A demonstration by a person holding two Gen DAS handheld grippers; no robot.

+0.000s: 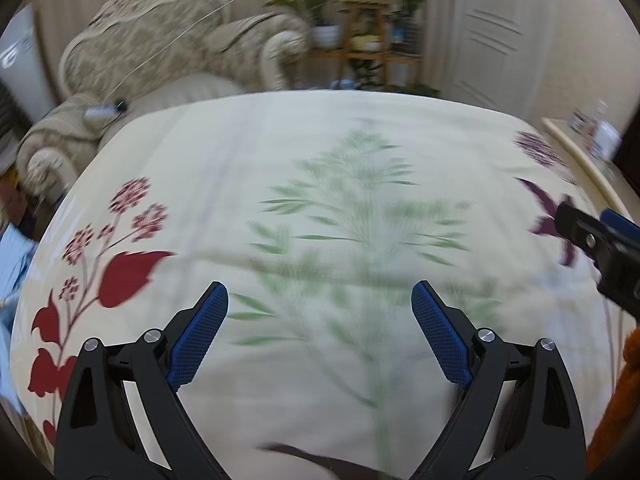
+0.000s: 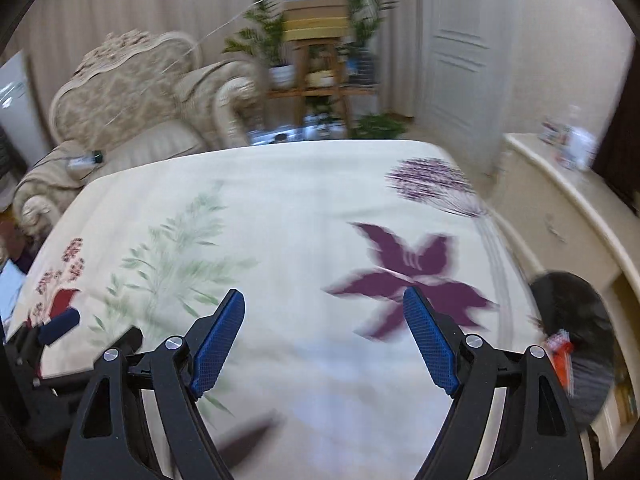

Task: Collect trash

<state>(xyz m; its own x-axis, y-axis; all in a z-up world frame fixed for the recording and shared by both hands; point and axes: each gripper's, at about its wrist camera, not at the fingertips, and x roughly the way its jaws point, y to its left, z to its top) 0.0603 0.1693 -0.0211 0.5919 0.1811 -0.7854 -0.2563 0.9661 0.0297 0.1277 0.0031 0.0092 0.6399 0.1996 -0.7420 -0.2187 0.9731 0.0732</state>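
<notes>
Both grippers hang over the floral tablecloth (image 1: 320, 152), and both hold nothing. The left gripper (image 1: 320, 308) has its blue pads spread wide apart with only cloth between them. The right gripper (image 2: 324, 316) is spread in the same way, above the purple flower print (image 2: 408, 280) of the cloth.

On the tablecloth itself I can see no loose trash; the surface looks bare in both views (the pictures are blurred, so a small scrap could escape me). The only thing that looks like trash is beside the right edge of the tablecloth, below its level: a black bag or bin (image 2: 576, 340) with an orange-red wrapper (image 2: 560, 356) at its mouth. I cannot tell for sure whether the wrapper is already inside or only lies on the rim.

My judgement is that the step in hand is between two picks, or near the end: the table seems finished and the collecting place is at the right of it. The next move calls for a search around the tablecloth for what remains, perhaps toward the armchair (image 1: 152, 60) beyond its far left corner, where a small object (image 1: 100, 111) lies on the seat. Its nature is not clear.
</notes>
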